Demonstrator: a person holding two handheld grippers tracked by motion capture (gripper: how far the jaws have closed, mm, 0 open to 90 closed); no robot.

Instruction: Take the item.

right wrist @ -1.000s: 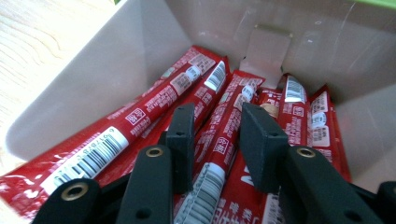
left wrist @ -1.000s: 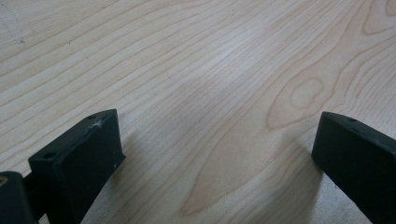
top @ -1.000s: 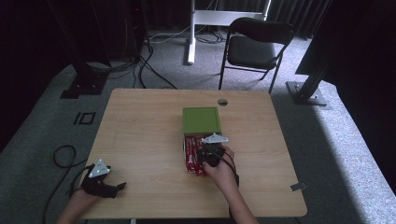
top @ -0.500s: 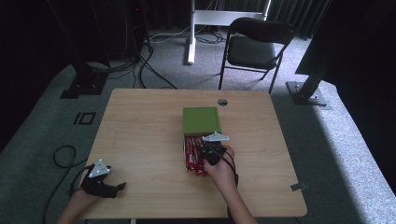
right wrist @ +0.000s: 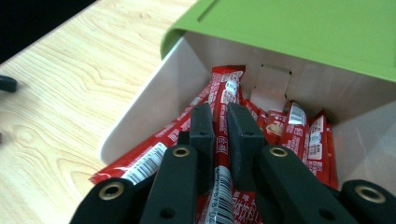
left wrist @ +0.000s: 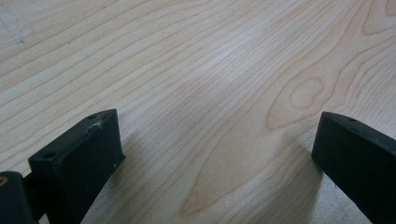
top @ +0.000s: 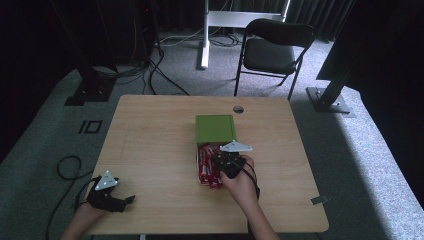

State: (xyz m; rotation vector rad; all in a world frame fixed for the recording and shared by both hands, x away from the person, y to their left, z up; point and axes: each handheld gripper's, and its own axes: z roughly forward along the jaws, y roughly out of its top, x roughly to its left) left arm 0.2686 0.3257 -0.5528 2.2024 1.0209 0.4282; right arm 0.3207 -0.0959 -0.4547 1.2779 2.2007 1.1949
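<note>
A green-lidded white box (top: 215,129) lies on its side in the middle of the wooden table (top: 150,150), its mouth toward me, with several red sachets (top: 205,169) spilling out. In the right gripper view my right gripper (right wrist: 219,126) is shut on one red sachet (right wrist: 226,91), which stands up between the pads in front of the box opening (right wrist: 299,93). In the high view the right gripper (top: 226,161) sits over the sachet pile. My left gripper (top: 117,200) rests at the table's near left corner; its jaws (left wrist: 215,154) stand wide open over bare wood.
A round cable hole (top: 238,109) marks the table's far edge. A black folding chair (top: 272,50) and a white desk leg (top: 205,35) stand behind the table. Black cables (top: 67,167) trail on the grey carpet at the left.
The right gripper has closed on a red sachet and risen slightly at the box mouth. The left gripper has kept still.
</note>
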